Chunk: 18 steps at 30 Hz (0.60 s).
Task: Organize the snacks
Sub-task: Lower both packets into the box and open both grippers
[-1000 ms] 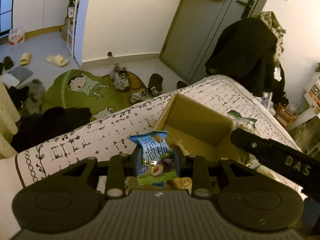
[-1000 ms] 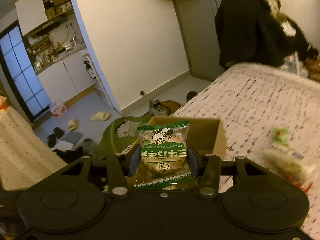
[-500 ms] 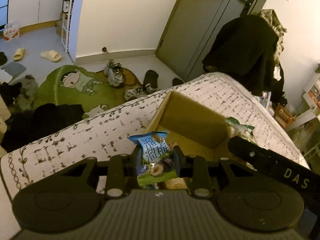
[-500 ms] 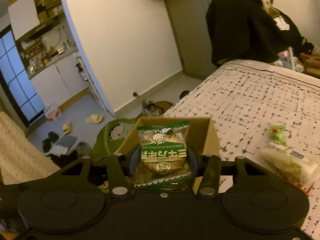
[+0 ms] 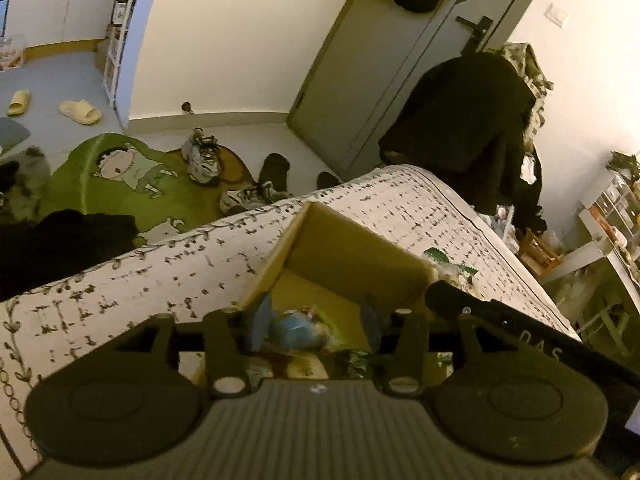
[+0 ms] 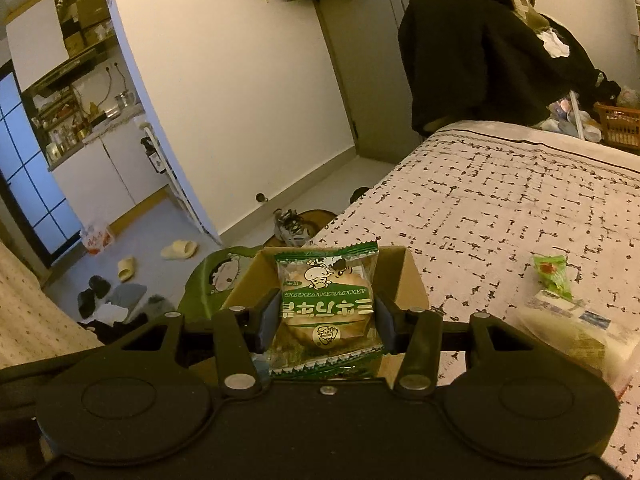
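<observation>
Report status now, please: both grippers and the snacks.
Left gripper just opened; blue snack dropping into box. Right gripper shut on green snack. Nothing blocking.

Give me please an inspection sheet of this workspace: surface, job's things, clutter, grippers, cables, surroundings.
Surface: bed cover, white with a dark pattern.
Job's things: cardboard box open on the bed; blue snack packet, blurred, inside it; green-and-white snack packet over the box.
Clutter: two more packets lying on the cover.
Grippers: left gripper jaws have just been opening, blue packet released; right gripper shut on the green-and-white packet.
Cables: nothing seen.
Surroundings: shoes, slippers, green rug, door, dark coat.
</observation>
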Each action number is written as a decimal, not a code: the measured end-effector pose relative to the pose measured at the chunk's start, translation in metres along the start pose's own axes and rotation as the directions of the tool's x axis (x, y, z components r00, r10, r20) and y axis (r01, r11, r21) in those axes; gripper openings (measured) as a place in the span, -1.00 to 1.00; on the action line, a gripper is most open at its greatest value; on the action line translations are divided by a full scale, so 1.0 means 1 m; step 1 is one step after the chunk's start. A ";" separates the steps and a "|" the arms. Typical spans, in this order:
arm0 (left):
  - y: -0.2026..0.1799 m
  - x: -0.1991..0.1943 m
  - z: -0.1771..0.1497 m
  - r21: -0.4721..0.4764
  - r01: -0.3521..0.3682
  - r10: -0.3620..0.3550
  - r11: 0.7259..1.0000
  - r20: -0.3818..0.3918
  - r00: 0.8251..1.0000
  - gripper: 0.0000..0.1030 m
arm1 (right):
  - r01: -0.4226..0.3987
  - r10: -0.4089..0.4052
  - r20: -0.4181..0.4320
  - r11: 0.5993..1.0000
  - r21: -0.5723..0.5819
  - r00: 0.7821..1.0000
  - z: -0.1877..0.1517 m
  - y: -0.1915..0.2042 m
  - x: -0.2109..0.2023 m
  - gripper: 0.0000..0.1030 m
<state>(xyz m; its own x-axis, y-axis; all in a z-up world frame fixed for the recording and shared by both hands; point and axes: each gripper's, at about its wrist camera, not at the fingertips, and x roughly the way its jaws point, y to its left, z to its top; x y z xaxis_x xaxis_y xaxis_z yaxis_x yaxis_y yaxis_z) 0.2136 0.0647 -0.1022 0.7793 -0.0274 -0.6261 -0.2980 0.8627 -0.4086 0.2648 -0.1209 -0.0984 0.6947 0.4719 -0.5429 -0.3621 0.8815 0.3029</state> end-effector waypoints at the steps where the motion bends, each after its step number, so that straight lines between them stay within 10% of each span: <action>1: 0.001 -0.001 0.001 -0.001 -0.012 0.012 1.000 0.003 1.000 -0.04 | -0.001 0.001 -0.001 1.000 0.002 1.000 0.000 0.000 0.001 -0.06; 18: 0.014 -0.032 0.002 -0.010 -0.110 0.110 0.994 -0.015 0.994 0.62 | -0.007 0.005 0.055 1.000 0.028 0.998 -0.006 -0.003 -0.025 0.55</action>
<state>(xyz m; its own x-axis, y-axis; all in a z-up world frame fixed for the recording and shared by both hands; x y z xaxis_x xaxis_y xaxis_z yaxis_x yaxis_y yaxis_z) 0.1853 0.0786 -0.0865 0.7332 0.0597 -0.6774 -0.3871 0.8556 -0.3436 0.2449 -0.1353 -0.0903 0.7261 0.4752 -0.4970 -0.3493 0.8775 0.3287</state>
